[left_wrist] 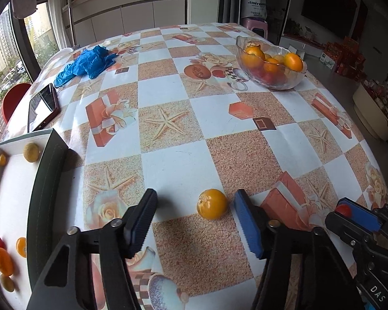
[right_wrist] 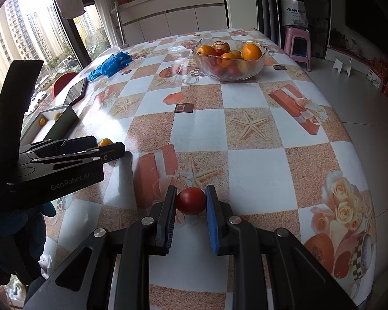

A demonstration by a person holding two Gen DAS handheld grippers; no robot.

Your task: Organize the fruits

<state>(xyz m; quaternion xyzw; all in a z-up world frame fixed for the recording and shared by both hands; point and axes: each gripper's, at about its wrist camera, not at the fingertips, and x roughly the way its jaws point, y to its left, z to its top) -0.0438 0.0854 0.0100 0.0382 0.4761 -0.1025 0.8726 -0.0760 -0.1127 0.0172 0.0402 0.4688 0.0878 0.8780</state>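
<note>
My left gripper (left_wrist: 195, 201) is open low over the table, with an orange fruit (left_wrist: 212, 204) lying between its fingertips, closer to the blue one. My right gripper (right_wrist: 190, 193) is shut on a red tomato (right_wrist: 191, 201) just above the tablecloth. A glass bowl (left_wrist: 295, 82) of orange and red fruits stands at the far right; it also shows in the right wrist view (right_wrist: 201, 63). A dark-walled white box (left_wrist: 49, 180) at the left holds several small orange, yellow and red fruits. The right gripper shows in the left wrist view (left_wrist: 349, 213).
A phone (left_wrist: 42, 107) and a blue glove (left_wrist: 86, 62) lie at the table's far left. A red chair (left_wrist: 11, 100) stands beyond that edge. A pink stool (right_wrist: 298, 41) stands past the far end. The table's right edge drops to the floor.
</note>
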